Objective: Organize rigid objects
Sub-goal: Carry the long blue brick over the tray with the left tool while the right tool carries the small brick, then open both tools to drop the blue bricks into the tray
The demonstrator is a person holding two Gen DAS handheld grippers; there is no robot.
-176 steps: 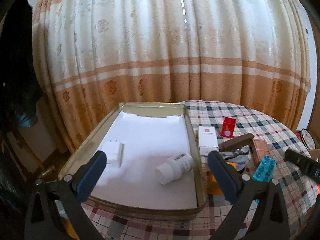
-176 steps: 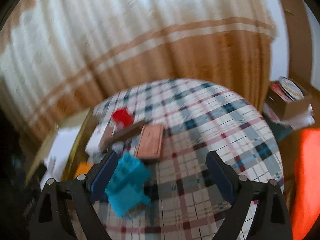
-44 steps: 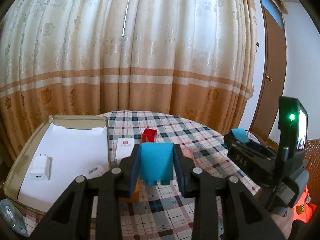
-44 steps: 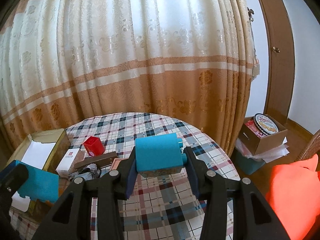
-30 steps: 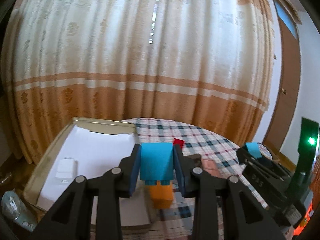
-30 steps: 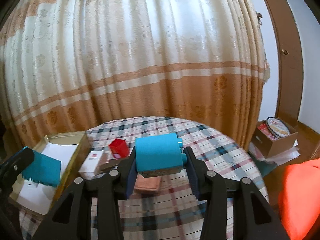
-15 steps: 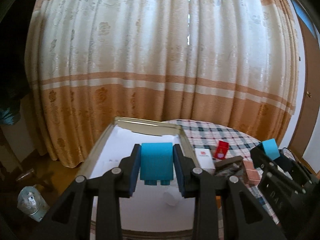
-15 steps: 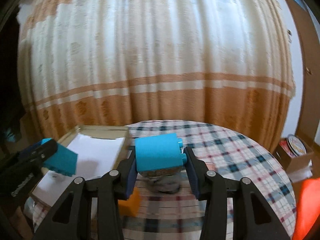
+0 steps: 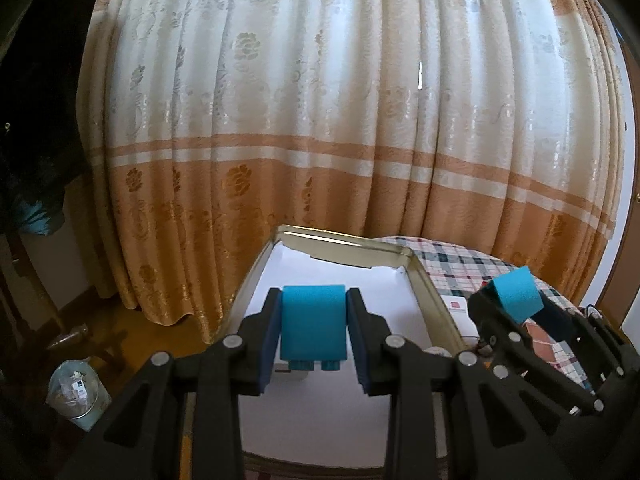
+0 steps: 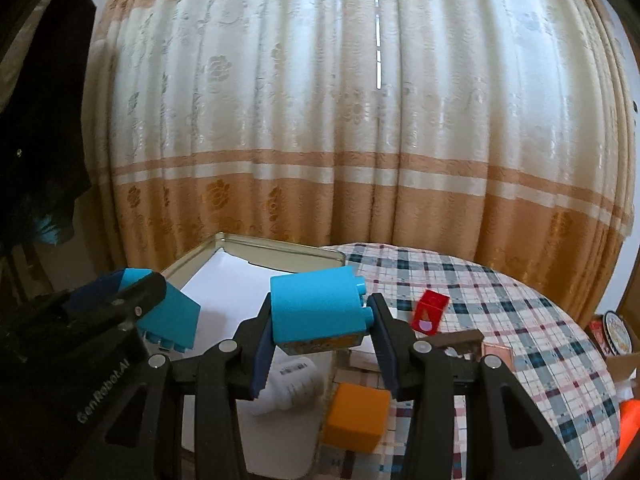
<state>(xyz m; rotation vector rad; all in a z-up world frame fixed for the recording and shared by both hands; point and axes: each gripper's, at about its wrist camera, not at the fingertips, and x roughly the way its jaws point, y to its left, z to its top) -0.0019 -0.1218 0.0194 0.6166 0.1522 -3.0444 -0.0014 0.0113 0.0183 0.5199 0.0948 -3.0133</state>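
Observation:
My left gripper [image 9: 313, 334] is shut on a blue toy brick [image 9: 313, 326] and holds it in the air over the white-lined metal tray [image 9: 426, 286]. My right gripper [image 10: 320, 320] is shut on a second blue toy brick [image 10: 318, 304], held above the tray's right rim [image 10: 304, 254]. The right gripper and its brick [image 9: 516, 294] show at the right of the left wrist view. The left gripper's brick [image 10: 170, 314] shows at the left of the right wrist view. A white bottle [image 10: 290, 382] lies in the tray.
On the plaid tablecloth [image 10: 500, 300] lie an orange block [image 10: 358, 416], a small red box [image 10: 430, 312], a white carton [image 9: 456, 308], a brown bar [image 10: 460, 338] and a reddish flat box [image 10: 498, 354]. A curtain [image 9: 320, 120] hangs behind. A jar [image 9: 76, 394] stands on the floor at left.
Both grippers have swung left with their blue bricks, from over the tablecloth to over the tray. Both stay shut on the bricks.

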